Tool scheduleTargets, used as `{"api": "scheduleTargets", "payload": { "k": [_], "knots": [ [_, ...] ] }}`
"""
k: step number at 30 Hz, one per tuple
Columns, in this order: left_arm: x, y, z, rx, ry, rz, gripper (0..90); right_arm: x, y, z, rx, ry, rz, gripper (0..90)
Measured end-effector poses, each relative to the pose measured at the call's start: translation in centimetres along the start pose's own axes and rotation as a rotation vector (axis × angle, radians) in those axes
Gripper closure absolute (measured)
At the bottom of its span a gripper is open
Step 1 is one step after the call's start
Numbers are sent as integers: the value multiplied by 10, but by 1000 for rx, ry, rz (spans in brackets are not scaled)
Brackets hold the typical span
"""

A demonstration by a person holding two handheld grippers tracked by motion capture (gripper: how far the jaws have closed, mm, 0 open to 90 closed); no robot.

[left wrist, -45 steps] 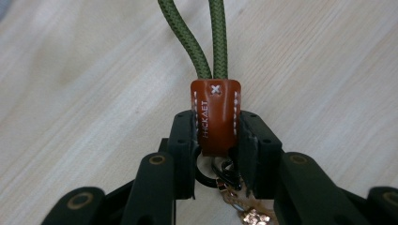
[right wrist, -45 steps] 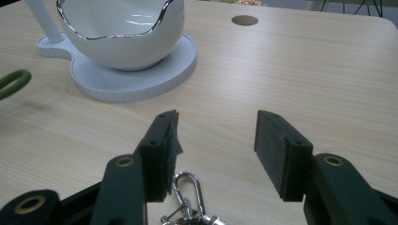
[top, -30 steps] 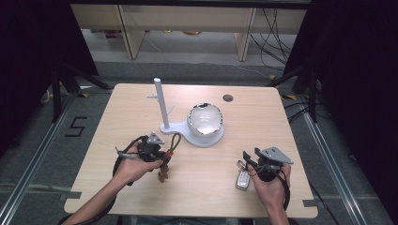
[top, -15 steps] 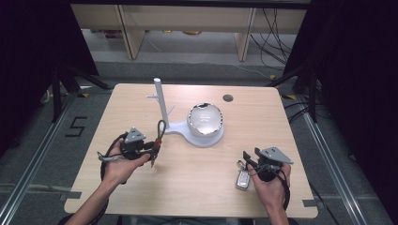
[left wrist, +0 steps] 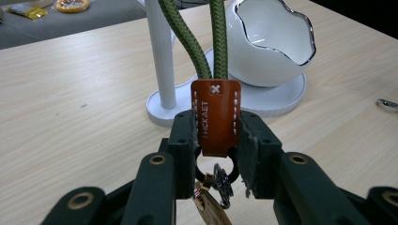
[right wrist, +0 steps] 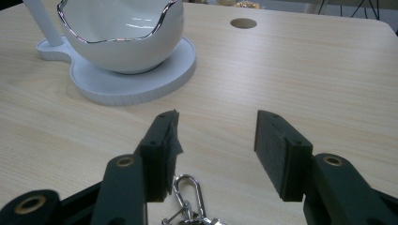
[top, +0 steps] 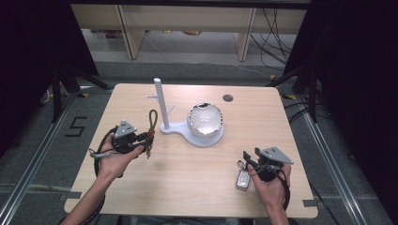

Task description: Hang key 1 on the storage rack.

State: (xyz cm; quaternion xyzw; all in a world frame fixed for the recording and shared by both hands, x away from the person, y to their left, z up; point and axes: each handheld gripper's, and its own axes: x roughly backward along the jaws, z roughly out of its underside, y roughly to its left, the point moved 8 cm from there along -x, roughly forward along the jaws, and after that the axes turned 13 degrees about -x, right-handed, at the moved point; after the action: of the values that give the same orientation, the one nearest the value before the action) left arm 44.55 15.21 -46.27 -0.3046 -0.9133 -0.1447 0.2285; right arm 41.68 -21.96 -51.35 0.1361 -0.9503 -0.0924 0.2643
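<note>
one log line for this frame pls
left gripper: shut on keychain, lifted beside stand | right gripper: jaws open, over car key | bowl: on stand base

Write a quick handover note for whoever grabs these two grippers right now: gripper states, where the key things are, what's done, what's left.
Left gripper: shut on the brown leather tab of the green rope-loop keychain, lifted off the table near the white stand with an upright post.
Right gripper: open, holding nothing, just above the silver car key fob with a carabiner lying on the wooden table.
White egg-shaped bowl sits on the stand's base.
Done: keychain picked up.
Left, probably: hang the loop on the post's peg; fob not yet picked up.
</note>
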Motion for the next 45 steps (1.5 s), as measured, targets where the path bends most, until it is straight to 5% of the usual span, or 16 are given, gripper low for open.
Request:
{"api": "scheduleTargets", "payload": {
  "k": [23, 25, 26, 28, 31, 45],
  "knots": [
    [3, 21, -18, 24, -51, -58, 680, 0, 0, 0, 1, -6, -3, 503],
    [3, 22, -19, 24, -50, -60, 680, 0, 1, 0, -3, -1, -7, 503],
    [3, 23, -20, 22, -52, -62, 680, 0, 3, 2, -43, 2, 6, 503],
    [3, 24, -20, 25, -53, -65, 680, -1, 1, 1, -6, -1, -7, 503],
    [4, 27, -24, 28, -66, -73, 680, 0, 3, 2, -40, 2, 8, 503],
    [4, 38, -32, 25, -74, -94, 680, 1, 2, 3, -29, 15, 17, 502]
  ]
}}
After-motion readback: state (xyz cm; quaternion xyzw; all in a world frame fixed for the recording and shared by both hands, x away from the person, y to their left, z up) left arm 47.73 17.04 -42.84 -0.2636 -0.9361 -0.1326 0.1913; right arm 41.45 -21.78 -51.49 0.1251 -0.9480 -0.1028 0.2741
